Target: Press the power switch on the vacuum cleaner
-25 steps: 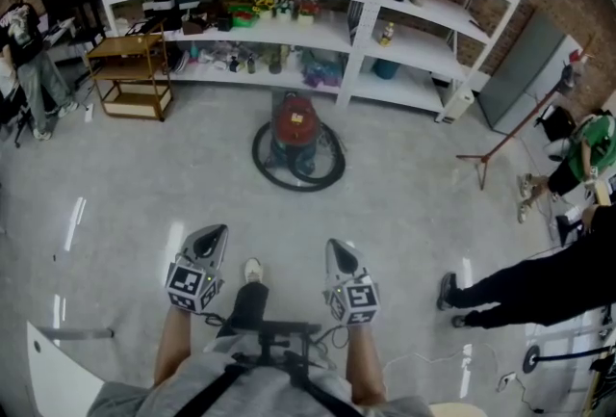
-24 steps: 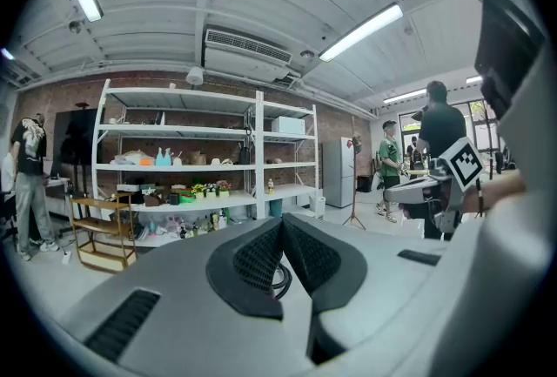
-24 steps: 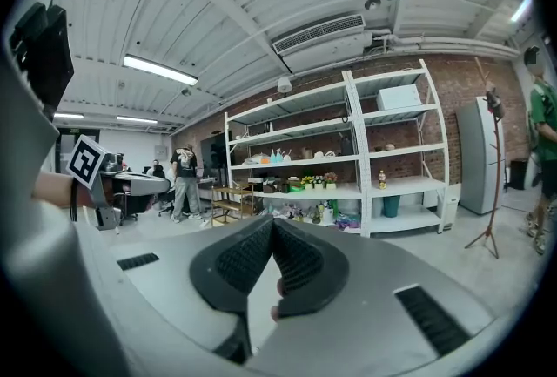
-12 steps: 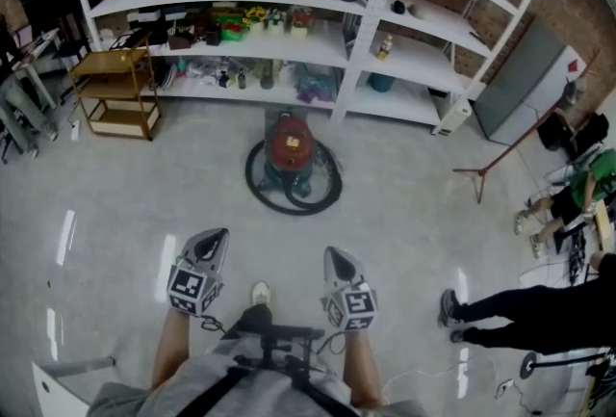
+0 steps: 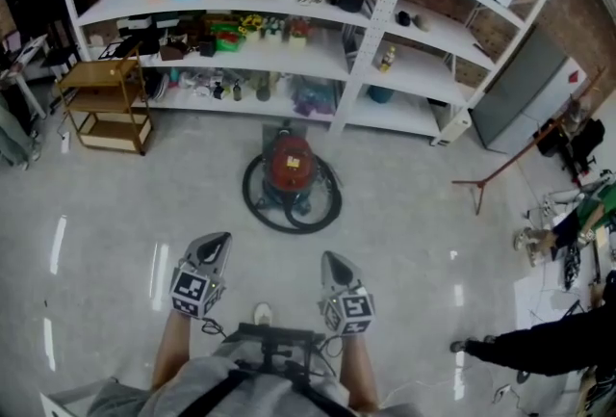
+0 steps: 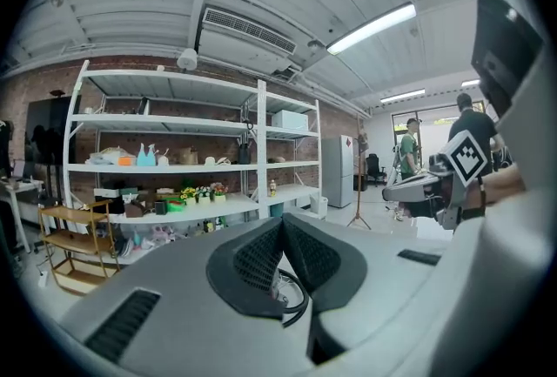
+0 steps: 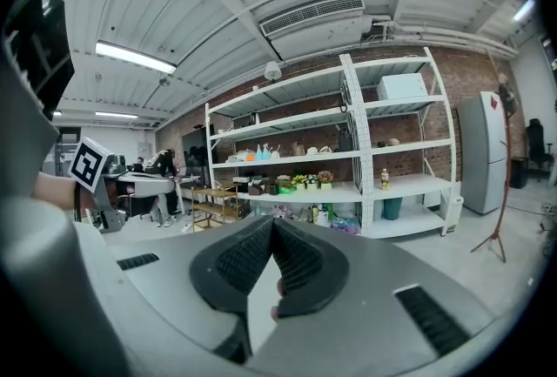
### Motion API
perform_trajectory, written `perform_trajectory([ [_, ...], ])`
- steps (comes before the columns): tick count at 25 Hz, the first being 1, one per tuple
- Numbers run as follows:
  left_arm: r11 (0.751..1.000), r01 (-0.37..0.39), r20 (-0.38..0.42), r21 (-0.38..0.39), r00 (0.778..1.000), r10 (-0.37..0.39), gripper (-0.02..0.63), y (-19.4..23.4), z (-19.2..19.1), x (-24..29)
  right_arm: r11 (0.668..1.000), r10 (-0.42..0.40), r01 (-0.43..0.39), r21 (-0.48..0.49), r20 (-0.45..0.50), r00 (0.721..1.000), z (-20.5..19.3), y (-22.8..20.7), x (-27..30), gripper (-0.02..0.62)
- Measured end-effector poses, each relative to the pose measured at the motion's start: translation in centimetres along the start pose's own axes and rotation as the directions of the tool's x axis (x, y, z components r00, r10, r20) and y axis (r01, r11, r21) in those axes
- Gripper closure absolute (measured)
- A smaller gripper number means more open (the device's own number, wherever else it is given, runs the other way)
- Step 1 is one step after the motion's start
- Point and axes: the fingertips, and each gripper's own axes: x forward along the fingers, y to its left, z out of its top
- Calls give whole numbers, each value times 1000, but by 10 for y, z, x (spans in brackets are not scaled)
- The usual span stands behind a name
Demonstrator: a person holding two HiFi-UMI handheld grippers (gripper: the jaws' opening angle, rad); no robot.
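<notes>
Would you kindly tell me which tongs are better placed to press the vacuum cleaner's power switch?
Right, narrowly. The vacuum cleaner sits well ahead, slightly nearer the right tongs than the left tongs; both are shut and empty.

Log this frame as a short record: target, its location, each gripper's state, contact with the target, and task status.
target: vacuum cleaner, red top, black hose coiled round it
location: on the floor before the white shelving, ahead of the person
left gripper: jaws together, nothing between them
right gripper: jaws together, nothing between them
contact: none; both grippers held low, well short of the vacuum cleaner
status: switch not yet pressed; switch itself too small to pick out
</notes>
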Motion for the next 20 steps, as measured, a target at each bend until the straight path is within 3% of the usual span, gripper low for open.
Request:
perform_trajectory([
  [7, 1000, 13, 4, 2, 1000, -13, 598, 37, 8, 24, 1000, -7, 7, -4, 3, 1000, 17, 2, 42, 583],
  [20, 999, -40, -7, -12, 999, 40, 598, 92, 6, 64, 1000, 30, -30, -4, -14, 999, 26, -13, 116, 583],
])
